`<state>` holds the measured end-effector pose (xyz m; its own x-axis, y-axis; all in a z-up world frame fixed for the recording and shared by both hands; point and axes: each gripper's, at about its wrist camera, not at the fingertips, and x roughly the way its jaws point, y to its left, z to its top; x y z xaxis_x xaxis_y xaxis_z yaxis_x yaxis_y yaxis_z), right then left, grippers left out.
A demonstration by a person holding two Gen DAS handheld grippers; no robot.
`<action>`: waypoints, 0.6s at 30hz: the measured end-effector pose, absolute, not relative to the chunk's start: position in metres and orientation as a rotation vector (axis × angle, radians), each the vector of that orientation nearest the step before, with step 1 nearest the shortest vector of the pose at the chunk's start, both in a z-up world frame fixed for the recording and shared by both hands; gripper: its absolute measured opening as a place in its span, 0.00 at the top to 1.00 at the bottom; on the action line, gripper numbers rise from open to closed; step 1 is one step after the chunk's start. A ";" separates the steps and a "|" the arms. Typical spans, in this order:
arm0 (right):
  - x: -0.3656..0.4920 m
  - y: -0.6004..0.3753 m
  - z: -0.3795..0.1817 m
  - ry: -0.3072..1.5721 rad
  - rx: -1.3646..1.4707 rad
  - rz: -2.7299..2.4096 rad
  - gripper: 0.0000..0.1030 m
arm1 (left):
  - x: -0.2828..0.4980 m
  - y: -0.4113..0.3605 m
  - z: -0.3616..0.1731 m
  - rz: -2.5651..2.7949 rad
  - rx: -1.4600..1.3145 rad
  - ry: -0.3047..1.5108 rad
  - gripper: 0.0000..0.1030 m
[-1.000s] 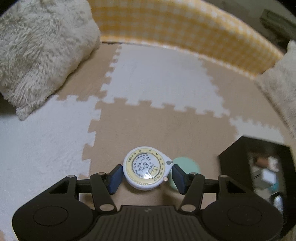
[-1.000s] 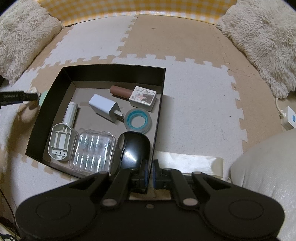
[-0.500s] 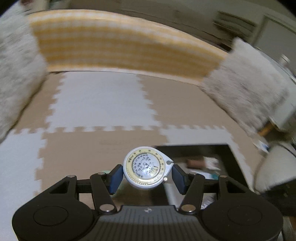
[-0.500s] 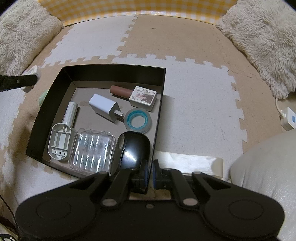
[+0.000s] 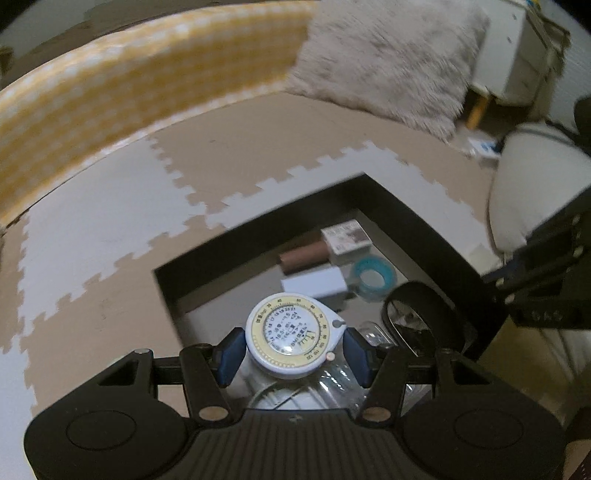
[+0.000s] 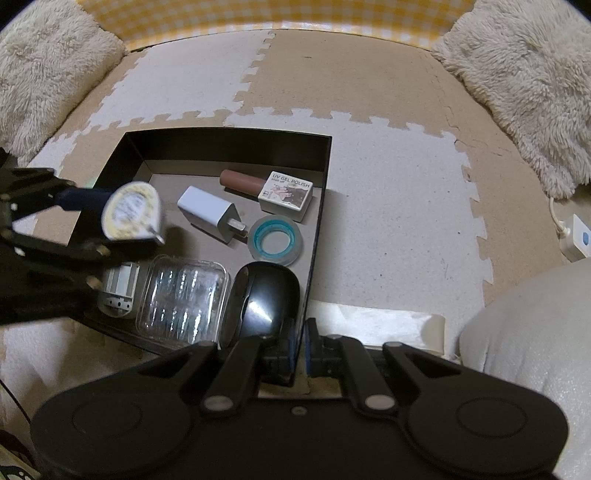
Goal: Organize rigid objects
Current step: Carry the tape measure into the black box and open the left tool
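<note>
My left gripper [image 5: 293, 349] is shut on a round white tape measure [image 5: 291, 338] with a yellow dial ring, and holds it in the air over the left part of the black box [image 5: 424, 229]. In the right wrist view the tape measure [image 6: 131, 210] hangs above the box's [image 6: 229, 147] left wall. My right gripper [image 6: 300, 345] is shut on the box's near right wall. Inside lie a black mouse [image 6: 262, 299], a clear plastic case [image 6: 183, 295], a white charger [image 6: 210, 214], a teal tape ring [image 6: 275, 240], a nail polish bottle [image 6: 266, 188] and a grey-white part [image 6: 118, 291].
The box sits on a beige and white foam puzzle mat [image 6: 388, 177]. Fluffy cushions [image 6: 524, 81] lie at both far corners before a yellow checked bumper [image 6: 280, 13]. A pale strip [image 6: 388, 321] lies right of the box, with a pale cushion [image 6: 535, 332] and a power plug [image 6: 576, 236] beyond.
My left gripper has swung right with the tape measure, from above the mat beside the box to above the box, and has rolled. The right gripper has stayed still.
</note>
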<state>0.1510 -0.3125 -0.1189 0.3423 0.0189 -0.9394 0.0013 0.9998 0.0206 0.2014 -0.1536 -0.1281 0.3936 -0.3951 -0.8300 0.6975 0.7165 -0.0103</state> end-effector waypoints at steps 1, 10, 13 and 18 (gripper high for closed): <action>0.151 -0.312 -0.119 1.222 0.018 0.012 0.94 | 0.202 -0.156 -0.131 -0.718 0.378 0.939 0.43; 0.152 -0.311 -0.118 1.224 0.010 0.010 0.94 | 0.208 -0.164 -0.151 -0.732 0.370 0.943 0.43; 0.152 -0.310 -0.118 1.224 0.009 0.009 0.94 | 0.210 -0.165 -0.152 -0.722 0.369 0.916 0.43; 0.152 -0.311 -0.118 1.224 0.009 0.010 0.94 | 0.212 -0.164 -0.153 -0.708 0.346 0.890 0.42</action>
